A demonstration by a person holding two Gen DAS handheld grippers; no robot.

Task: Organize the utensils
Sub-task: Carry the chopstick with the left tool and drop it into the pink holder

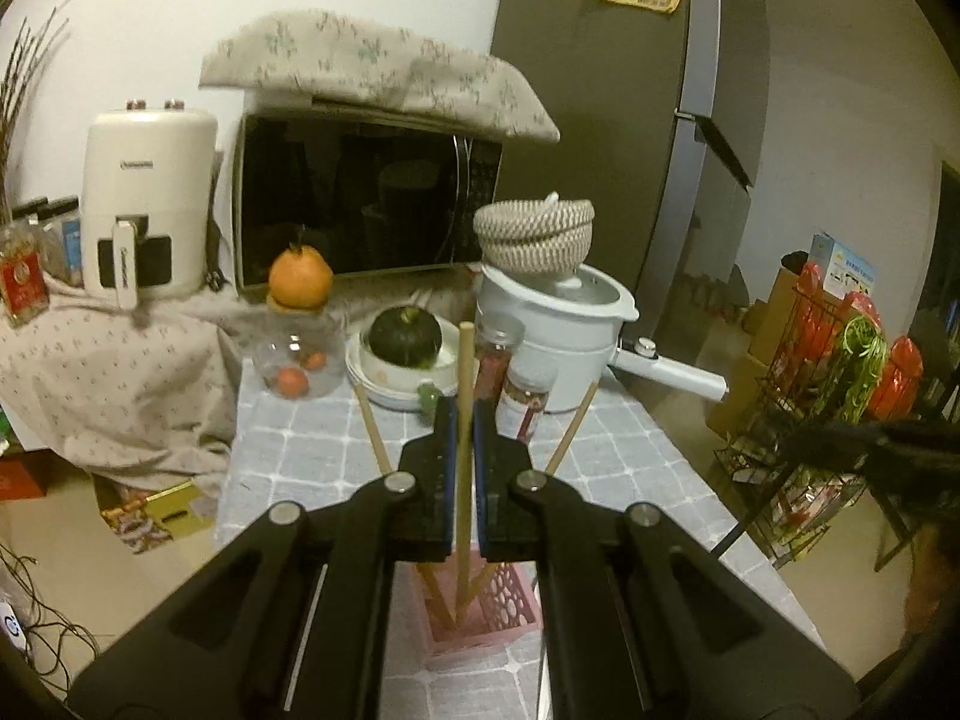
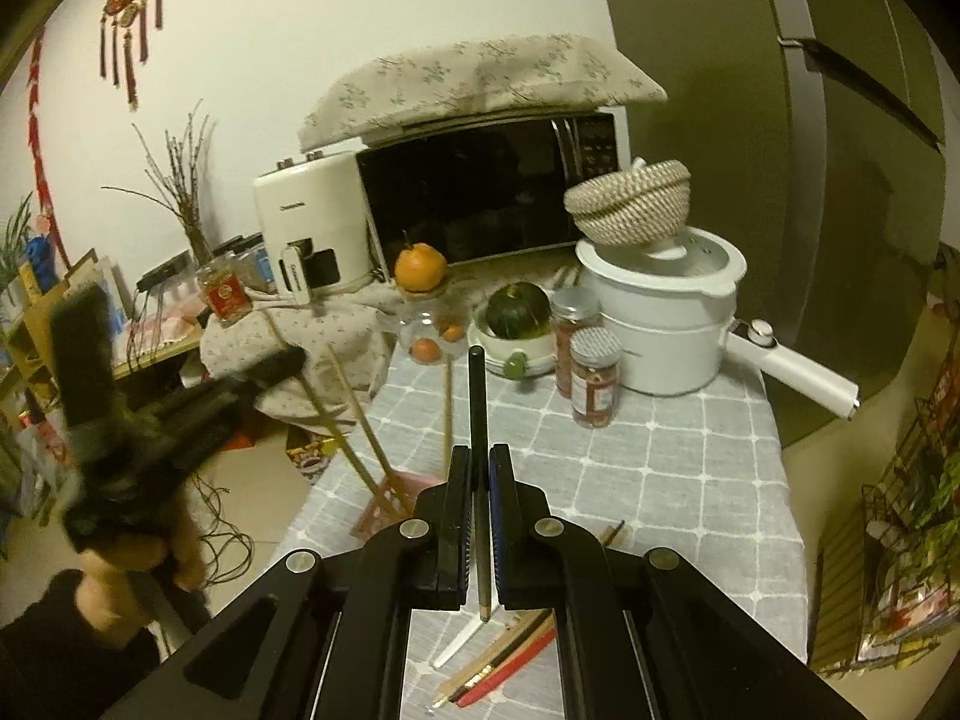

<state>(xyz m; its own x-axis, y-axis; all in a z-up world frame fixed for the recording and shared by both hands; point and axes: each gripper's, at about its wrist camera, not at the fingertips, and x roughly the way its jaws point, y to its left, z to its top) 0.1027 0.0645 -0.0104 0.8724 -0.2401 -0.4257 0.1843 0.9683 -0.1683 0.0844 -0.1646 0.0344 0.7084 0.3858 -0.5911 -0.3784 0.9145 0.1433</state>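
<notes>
My left gripper [image 1: 463, 414] is shut on a pale wooden chopstick [image 1: 465, 360] that stands upright with its lower end inside the pink slotted holder [image 1: 504, 612]. Two more wooden chopsticks [image 1: 372, 426] lean outward from the holder. My right gripper [image 2: 479, 456] is shut on a dark chopstick [image 2: 477, 396], held upright above the checked tablecloth. From the right wrist view the pink holder [image 2: 396, 489] sits near the table's left edge, with the blurred left gripper [image 2: 180, 414] and the hand holding it beside it. Several loose chopsticks [image 2: 498, 660] lie under my right gripper.
At the back stand two spice jars [image 2: 591, 384], a white pot [image 2: 666, 324] with a woven basket on it, a squash in a bowl [image 2: 517, 312], a glass jar with an orange on top [image 2: 421, 267], a microwave [image 2: 480, 192] and an air fryer [image 1: 147, 198]. A wire rack [image 1: 828, 396] stands right of the table.
</notes>
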